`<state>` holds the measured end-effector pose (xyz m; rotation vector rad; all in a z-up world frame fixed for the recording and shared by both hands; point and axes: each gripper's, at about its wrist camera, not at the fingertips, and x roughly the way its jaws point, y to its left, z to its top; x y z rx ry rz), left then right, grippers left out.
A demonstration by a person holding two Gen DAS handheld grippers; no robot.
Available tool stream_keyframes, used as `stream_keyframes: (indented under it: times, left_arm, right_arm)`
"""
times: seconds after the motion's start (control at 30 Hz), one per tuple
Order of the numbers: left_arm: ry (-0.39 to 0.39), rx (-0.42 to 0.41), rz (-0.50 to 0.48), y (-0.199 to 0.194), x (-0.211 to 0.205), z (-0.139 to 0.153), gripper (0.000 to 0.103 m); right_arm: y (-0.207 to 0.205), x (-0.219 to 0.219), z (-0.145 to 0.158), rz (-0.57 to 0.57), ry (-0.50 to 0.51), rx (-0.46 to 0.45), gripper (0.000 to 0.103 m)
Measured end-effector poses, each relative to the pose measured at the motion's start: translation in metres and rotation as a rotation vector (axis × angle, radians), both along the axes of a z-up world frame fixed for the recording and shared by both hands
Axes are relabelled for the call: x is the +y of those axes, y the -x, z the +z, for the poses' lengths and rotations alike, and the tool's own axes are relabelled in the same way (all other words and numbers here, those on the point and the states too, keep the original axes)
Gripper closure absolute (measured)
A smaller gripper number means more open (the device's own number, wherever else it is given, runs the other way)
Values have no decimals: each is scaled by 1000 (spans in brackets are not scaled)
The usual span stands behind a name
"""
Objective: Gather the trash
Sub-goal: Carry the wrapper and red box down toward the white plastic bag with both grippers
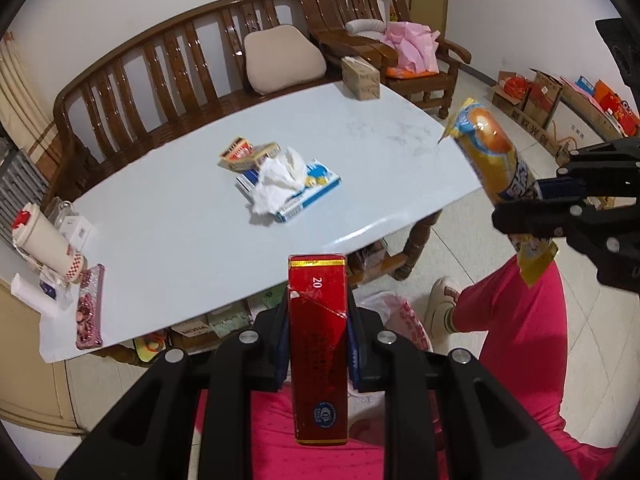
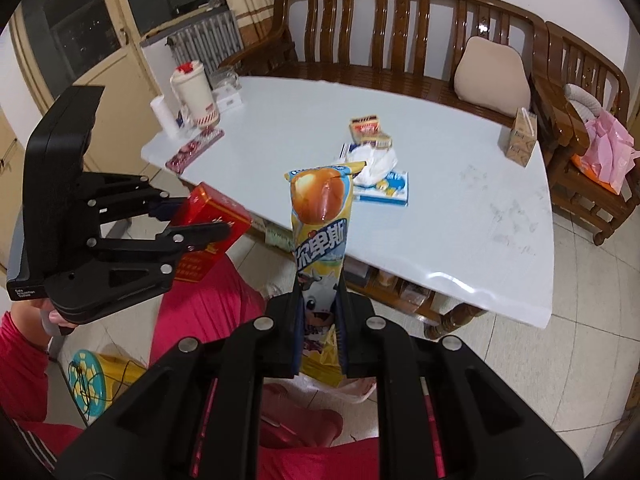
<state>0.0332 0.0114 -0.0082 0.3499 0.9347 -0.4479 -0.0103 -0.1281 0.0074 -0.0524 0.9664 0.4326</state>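
My left gripper [image 1: 318, 300] is shut on a red cigarette box [image 1: 318, 344], held above my lap in front of the white table [image 1: 168, 232]. It also shows in the right wrist view [image 2: 192, 222] with the red box [image 2: 208, 220]. My right gripper [image 2: 318, 292] is shut on a yellow snack wrapper [image 2: 320, 224], held upright off the table's near edge; the wrapper also shows in the left wrist view [image 1: 492, 156]. On the table lie a crumpled white tissue [image 1: 280, 180] over a blue-white packet [image 1: 320, 188] and small yellow-red boxes [image 1: 244, 154].
A white plastic bag [image 1: 400, 316] sits low by my legs. A cream tumbler [image 1: 44, 240], a pink case [image 1: 90, 308] and a tan carton [image 1: 360, 76] stand on the table. A wooden bench [image 1: 192, 52] and chair lie behind. Cardboard boxes [image 1: 532, 96] line the wall.
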Motion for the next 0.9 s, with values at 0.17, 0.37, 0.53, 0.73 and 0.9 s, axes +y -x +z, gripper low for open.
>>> stream_keyframes:
  times: [0.17, 0.37, 0.53, 0.73, 0.9]
  left_arm:
    - [0, 39, -14, 4, -7, -23, 81]
    - [-2, 106, -26, 4, -15, -61, 81]
    - [-20, 139, -25, 1, -21, -91, 81]
    - [-31, 204, -20, -7, -25, -129, 81]
    - [-25, 280, -11, -17, -26, -164, 81]
  right_arm:
    - [3, 6, -27, 10, 11, 43, 90]
    - [3, 9, -61, 9, 18, 95, 90]
    - [-2, 9, -91, -5, 34, 134, 90]
    - [-6, 9, -122, -17, 51, 171, 90]
    - [-14, 9, -154, -31, 54, 221, 90]
